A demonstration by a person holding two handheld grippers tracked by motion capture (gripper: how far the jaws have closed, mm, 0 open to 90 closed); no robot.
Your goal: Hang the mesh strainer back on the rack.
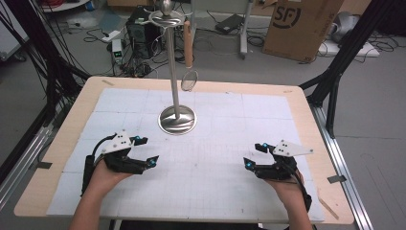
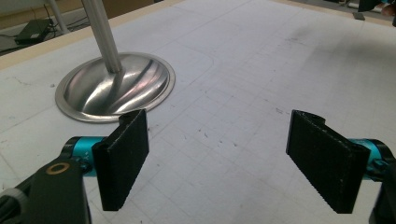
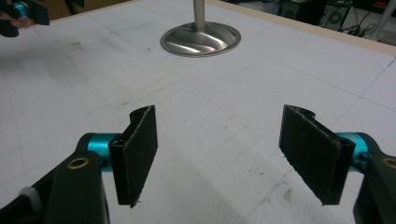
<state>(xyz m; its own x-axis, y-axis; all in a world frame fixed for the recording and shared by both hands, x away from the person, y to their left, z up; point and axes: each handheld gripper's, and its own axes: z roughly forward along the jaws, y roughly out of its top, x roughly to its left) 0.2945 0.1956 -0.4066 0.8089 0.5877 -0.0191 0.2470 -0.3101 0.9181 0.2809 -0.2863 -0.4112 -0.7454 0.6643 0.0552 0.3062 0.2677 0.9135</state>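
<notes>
Near the bottom of the high view: left claw at lower left, jaws spread wide, holding nothing, hovering over the white gridded mat on the bench. Right claw at lower right, likewise gaping and empty, well apart from the left. Farther up, at centre frame: a metal stand, domed base resting on the mat, slim pole rising upright to a ringed top. Hanging beside the pole, upper centre: a small mesh strainer with a wooden handle.
</notes>
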